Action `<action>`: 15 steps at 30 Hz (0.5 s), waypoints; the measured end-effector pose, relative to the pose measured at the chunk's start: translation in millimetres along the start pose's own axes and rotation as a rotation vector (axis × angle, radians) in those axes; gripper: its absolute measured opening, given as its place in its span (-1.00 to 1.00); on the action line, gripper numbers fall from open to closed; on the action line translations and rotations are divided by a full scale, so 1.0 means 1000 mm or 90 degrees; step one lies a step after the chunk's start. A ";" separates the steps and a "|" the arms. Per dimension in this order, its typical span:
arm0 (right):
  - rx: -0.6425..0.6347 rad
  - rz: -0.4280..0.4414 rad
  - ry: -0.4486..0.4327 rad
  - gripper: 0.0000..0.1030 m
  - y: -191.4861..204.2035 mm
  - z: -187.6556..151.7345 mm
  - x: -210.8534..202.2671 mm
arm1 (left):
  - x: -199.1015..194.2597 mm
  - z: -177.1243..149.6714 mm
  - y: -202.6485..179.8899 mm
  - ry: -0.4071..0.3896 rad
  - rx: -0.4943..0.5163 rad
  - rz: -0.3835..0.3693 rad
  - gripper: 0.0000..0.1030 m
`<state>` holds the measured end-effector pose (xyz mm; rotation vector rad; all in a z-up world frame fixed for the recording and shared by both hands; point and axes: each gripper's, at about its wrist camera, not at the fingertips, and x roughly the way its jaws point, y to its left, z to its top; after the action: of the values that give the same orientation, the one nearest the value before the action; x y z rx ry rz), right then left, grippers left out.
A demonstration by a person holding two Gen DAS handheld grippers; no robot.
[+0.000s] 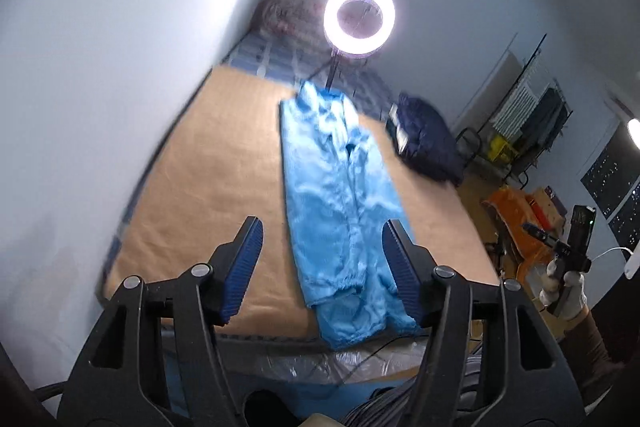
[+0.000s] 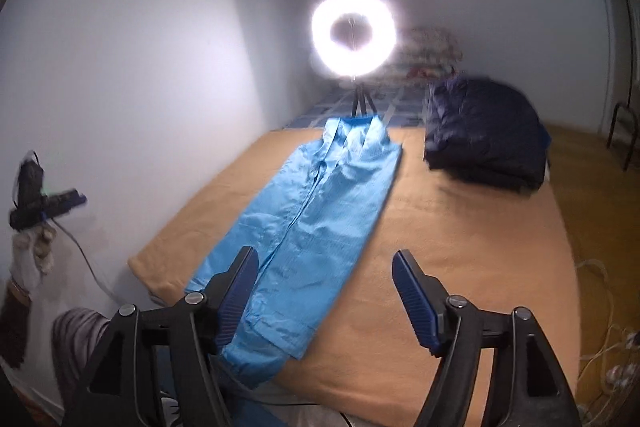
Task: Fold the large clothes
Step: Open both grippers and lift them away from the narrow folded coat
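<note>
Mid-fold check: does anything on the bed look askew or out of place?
Mostly tidy. The light blue garment lies in a long strip, but its near end hangs over the edge of the tan blanket, with uneven layers. The dark folded pile sits neatly. Both grippers are open and empty.

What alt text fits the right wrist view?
A long light-blue garment lies flat on a tan-covered bed, and the open right tongs above its near end hold nothing. A dark folded pile sits right; a lit ring light glares behind.
</note>
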<state>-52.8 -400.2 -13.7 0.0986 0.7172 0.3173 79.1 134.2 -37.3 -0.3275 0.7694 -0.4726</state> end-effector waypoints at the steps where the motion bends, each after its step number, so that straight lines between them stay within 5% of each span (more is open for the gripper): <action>1: 0.008 0.006 0.008 0.41 -0.002 -0.002 0.008 | 0.018 -0.005 0.005 0.022 -0.011 -0.002 0.24; 9: 0.152 0.098 0.147 0.39 -0.029 -0.065 0.126 | 0.182 -0.053 0.044 0.210 -0.132 -0.036 0.23; 15: 0.225 0.159 0.232 0.30 -0.035 -0.107 0.194 | 0.244 -0.081 0.056 0.276 -0.193 -0.060 0.23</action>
<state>23.3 -373.8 -223.3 0.4767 1.1225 0.4506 188.1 45.8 -260.2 -0.5555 1.2572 -0.5234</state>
